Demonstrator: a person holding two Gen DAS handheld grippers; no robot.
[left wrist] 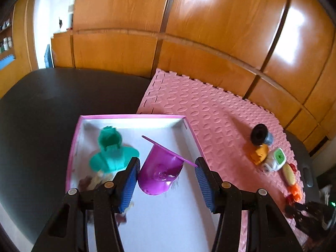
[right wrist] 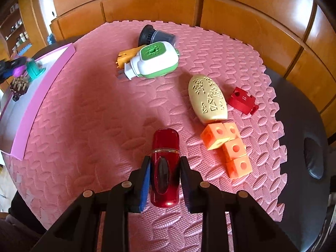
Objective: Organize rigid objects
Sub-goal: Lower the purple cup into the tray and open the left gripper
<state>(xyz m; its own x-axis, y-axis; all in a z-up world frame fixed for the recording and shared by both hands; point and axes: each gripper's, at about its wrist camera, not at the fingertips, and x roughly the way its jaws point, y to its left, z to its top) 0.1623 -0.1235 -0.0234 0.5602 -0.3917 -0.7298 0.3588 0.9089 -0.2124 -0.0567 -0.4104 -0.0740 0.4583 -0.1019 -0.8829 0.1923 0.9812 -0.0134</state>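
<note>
Right claw (right wrist: 165, 175) clamps red cylinder (right wrist: 165, 168); glossy, could slip. Left claw (left wrist: 167, 180) open; purple cup (left wrist: 160, 170) at 12 o'clock may roll.

Red capsule-shaped case (right wrist: 166, 168): glossy, smooth, mirror-like. Purple cup (left wrist: 160, 173): translucent shiny plastic. Teal clip (left wrist: 111, 151): matt plastic. Pink mat (right wrist: 94, 115): foam, embossed, rough texture. Tray (left wrist: 130, 116): pink rim, smooth white inside. Wall panels (left wrist: 210, 21): lacquered wood, glossy. Tabletop (left wrist: 42, 109): dark, matt. Orange cubes (right wrist: 231, 149): matt plastic.

Black tool (left wrist: 168, 180) frames; blue ribbed pads (left wrist: 129, 185); brass-coloured screws (left wrist: 109, 184)
</note>
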